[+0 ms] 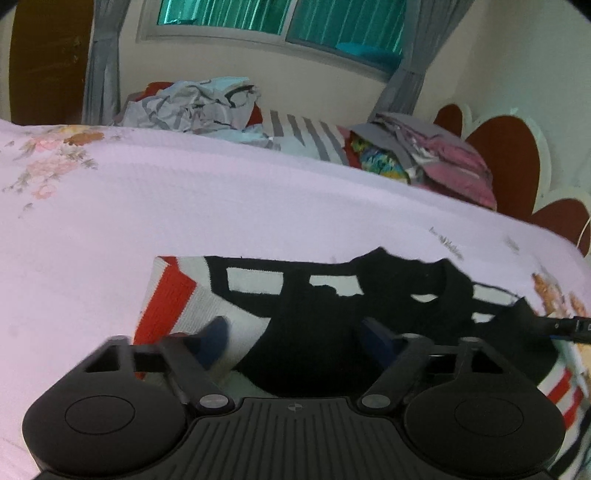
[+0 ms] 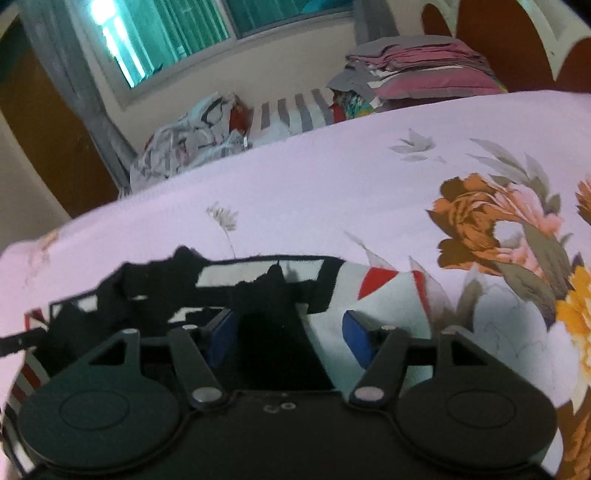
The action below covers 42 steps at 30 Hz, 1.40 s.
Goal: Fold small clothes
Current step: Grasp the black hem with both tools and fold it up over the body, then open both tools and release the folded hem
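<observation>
Now both sets of tongs stand wide, gripping nothing. A small garment (image 1: 314,314), black with white panels and red stripes, lies on the pink floral bedsheet (image 1: 221,206), close under both cameras. Its black part sits between the blue pads of the left gripper (image 1: 295,332); the right gripper (image 2: 288,332) straddles black and white cloth. Far back, a crumpled pile (image 1: 192,105) and a folded stack (image 2: 417,70) rest by the wall, under a window (image 1: 280,18).
</observation>
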Motion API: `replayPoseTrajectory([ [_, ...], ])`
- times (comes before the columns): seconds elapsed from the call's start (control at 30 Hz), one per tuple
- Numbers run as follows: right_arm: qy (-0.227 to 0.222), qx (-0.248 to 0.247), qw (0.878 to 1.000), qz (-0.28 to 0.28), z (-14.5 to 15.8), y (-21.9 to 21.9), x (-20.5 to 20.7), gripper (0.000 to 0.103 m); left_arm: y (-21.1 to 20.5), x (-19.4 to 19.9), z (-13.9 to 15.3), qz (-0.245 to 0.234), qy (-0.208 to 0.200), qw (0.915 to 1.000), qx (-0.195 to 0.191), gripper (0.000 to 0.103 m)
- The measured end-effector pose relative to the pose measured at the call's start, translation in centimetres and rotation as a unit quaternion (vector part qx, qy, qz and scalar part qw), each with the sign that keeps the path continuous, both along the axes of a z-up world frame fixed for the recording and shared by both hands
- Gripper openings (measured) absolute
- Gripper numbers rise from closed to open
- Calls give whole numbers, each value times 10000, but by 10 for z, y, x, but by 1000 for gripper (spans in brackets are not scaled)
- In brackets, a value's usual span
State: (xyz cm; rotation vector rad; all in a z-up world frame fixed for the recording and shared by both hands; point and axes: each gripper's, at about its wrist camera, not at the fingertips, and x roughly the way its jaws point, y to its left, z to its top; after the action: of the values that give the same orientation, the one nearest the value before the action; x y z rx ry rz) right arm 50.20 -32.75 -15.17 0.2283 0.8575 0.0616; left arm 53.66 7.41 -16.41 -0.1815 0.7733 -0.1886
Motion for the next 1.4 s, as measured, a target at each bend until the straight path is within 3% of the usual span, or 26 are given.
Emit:
replayPoseTrajectory([
  [0.1,-29,-164,9997,169,-1,7,2,46,-4,6,-4,-135,69,9999,24,31],
  [0.17,-27,-203,9994,277,-1,9,5,37,-7,6,-6,-170,90,9998,70,28],
  [0.23,-8,-223,9990,391,-1,10,7,23,-10,5,-7,-240,50,9996,144,7],
  [0.33,27,-245,9977,628,-1,14,8,6,-6,3,-5,-181,-35,9998,48,5],
  [0.6,-812,-455,9956,139,23,6,2,5,12,1,12,347,-654,9972,-90,5],
  [0.8,-432,-676,9968,-6,-3,2,17,5,15,9,-15,493,-312,9982,141,5],
  [0.9,-285,-610,9976,-129,-14,-2,19,7,12,7,-20,475,-340,9979,268,5],
  [0.97,-344,-620,9973,-177,-7,-2,15,22,11,7,-15,436,-350,9980,308,5],
  [1.07,-460,-551,9972,-196,7,0,3,24,11,0,-6,474,-415,9975,321,9],
  [1.1,-531,-512,9971,-168,13,2,-3,25,11,-4,-2,530,-424,9971,339,23],
  [1.13,-566,-484,9972,-115,17,6,-9,25,11,-10,2,594,-449,9965,385,49],
  [1.2,-599,-425,9973,81,24,19,-20,26,7,-25,12,614,-638,9952,419,67],
  [1.27,-592,-439,9967,338,28,37,-30,26,0,-41,21,449,-793,9949,443,67],
  [1.4,-466,-327,9954,765,22,76,-46,26,-26,-68,27,-34,-733,9970,255,67],
])
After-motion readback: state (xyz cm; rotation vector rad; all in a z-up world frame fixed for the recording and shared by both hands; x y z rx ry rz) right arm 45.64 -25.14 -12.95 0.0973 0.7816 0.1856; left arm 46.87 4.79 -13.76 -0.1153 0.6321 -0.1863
